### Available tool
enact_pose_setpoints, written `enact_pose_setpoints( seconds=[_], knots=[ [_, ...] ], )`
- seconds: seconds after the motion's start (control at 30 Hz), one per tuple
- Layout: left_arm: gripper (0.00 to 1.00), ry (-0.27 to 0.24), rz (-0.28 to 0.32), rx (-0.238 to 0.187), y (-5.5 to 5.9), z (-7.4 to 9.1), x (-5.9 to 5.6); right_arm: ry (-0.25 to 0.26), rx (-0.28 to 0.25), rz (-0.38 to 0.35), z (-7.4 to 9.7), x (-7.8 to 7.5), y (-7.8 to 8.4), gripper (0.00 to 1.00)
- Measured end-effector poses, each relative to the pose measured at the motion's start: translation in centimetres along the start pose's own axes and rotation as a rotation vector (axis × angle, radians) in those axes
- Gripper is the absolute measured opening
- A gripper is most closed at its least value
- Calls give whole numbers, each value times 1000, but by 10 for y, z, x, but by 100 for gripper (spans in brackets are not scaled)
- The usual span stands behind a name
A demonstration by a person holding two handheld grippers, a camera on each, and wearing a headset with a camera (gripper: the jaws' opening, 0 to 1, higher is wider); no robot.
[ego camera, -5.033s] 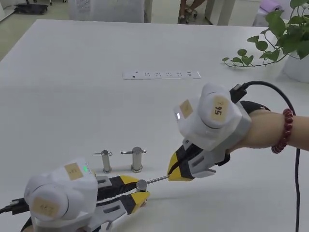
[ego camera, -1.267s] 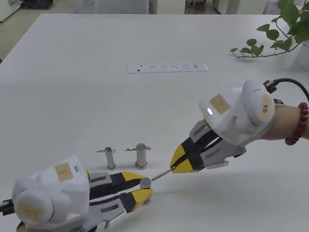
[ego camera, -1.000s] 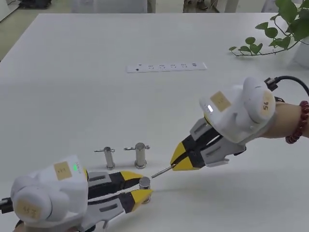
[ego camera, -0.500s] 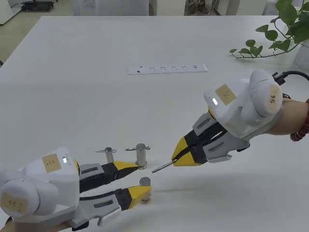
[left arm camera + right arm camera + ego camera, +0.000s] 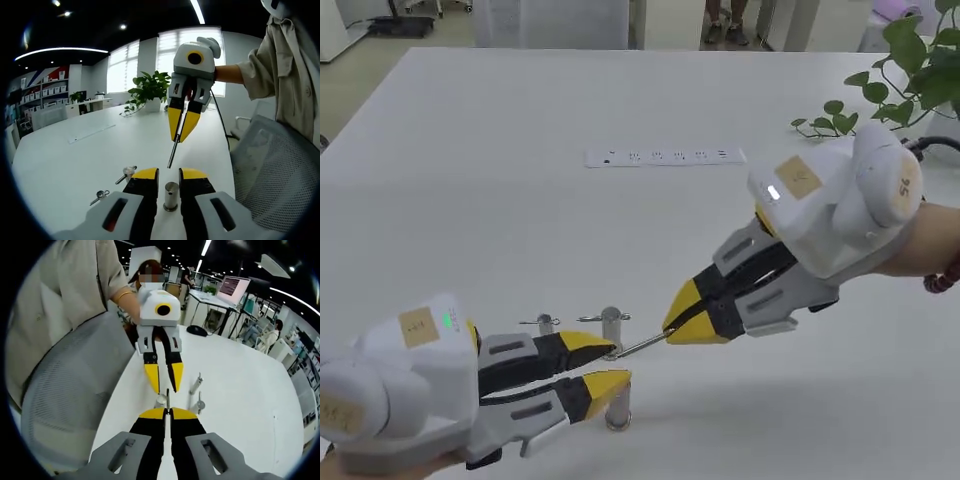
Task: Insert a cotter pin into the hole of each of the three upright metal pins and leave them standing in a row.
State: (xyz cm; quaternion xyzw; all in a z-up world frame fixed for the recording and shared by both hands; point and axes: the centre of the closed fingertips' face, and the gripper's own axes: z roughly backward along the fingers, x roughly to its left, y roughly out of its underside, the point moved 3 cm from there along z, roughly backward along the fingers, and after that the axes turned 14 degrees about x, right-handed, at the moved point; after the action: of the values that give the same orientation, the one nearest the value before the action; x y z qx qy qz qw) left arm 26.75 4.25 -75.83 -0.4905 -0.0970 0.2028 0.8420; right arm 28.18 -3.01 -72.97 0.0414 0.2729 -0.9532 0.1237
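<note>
A bare metal pin [image 5: 617, 414] stands upright on the white table [image 5: 500, 220]; it also appears between my left jaws [image 5: 171, 196] without touching them. My left gripper [image 5: 612, 365] is open around it. My right gripper [image 5: 682, 322] is shut on a cotter pin [image 5: 642, 345], whose free end points toward the left jaws. In the left gripper view the right gripper [image 5: 182, 131] hangs above, with the cotter pin [image 5: 173, 151] pointing down. Behind stand two pins with cotters through them, one [image 5: 545, 324] left of the other [image 5: 611, 321]. The right gripper [image 5: 167, 412] faces the left gripper [image 5: 163, 382].
A white power strip [image 5: 665, 156] lies farther back on the table. A potted plant [image 5: 910, 60] stands at the far right edge. A mesh chair [image 5: 280, 165] sits by the table's near side, next to the person.
My left gripper has opened and let go of the third pin, which now stands free on the table. The right gripper still holds the cotter pin, drawn slightly up and away from the pin's head.
</note>
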Motion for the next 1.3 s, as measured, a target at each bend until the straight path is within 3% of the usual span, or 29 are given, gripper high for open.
enact_pose_setpoints(
  seconds=[0.73, 1.13, 1.3],
  knots=[
    [2, 42, -45, 2, -5, 2, -11, -34, -9, 12, 0, 8, -7, 3],
    [1, 47, -62, -1, -5, 3, -12, -43, 16, 10, -2, 9, -3, 3],
    [1, 57, -43, -9, -7, 3, -14, -45, 32, 12, -3, 10, -1, 3]
  ],
)
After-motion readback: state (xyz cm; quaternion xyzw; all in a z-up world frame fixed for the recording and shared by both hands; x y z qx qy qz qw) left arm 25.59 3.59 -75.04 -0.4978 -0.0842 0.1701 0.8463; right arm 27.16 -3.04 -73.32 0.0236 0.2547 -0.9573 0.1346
